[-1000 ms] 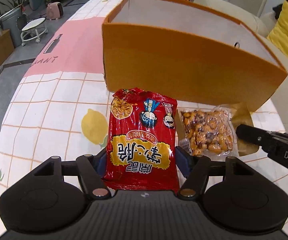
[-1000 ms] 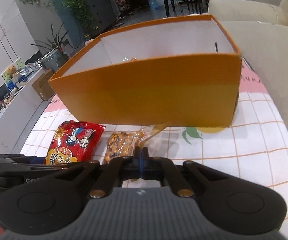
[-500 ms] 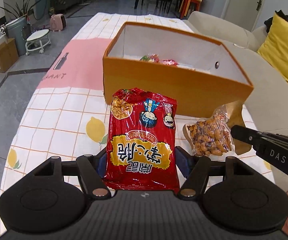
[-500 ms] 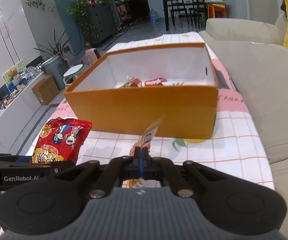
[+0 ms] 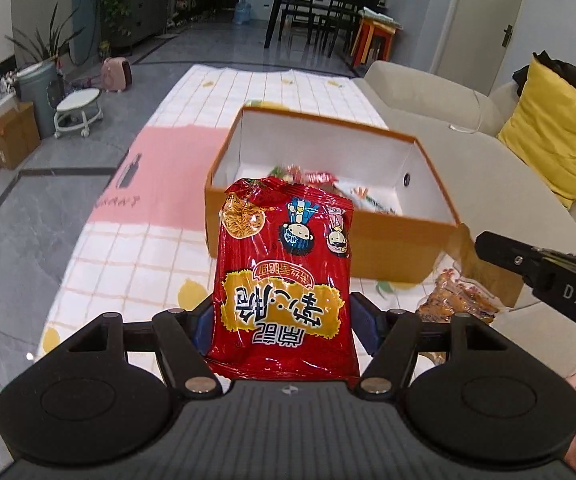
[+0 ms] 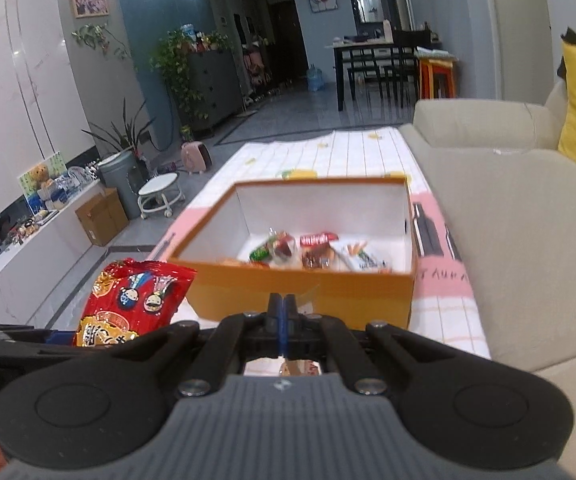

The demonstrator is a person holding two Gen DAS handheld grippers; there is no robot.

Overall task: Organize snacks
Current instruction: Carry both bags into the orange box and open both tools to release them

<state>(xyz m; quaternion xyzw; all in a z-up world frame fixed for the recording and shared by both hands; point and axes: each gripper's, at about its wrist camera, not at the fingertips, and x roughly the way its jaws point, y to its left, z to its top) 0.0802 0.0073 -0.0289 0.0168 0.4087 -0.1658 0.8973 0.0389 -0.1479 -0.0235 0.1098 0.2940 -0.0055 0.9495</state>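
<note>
Red snack bag (image 5: pixel 284 280) held up in the left claw (image 5: pixel 284 320), in the lower middle of the left wrist view, in front of the orange box (image 5: pixel 388 252).

The left claw's two blue pads (image 5: pixel 202 322) clamp the bag's lower part, and the bag stands upright with its print upside down to the camera. The right claw (image 6: pixel 283 320) sits at the centre of the right wrist view, clenched on the edge of a clear pack of brown snacks (image 5: pixel 458 296), which shows at the right of the left wrist view, just below the box's near corner. The open box rests on the chequered, lemon-print worktop (image 5: pixel 136 256) and holds several small wrapped snacks (image 6: pixel 316 252). A beige sofa (image 6: pixel 508 240) fills the right side.
</note>
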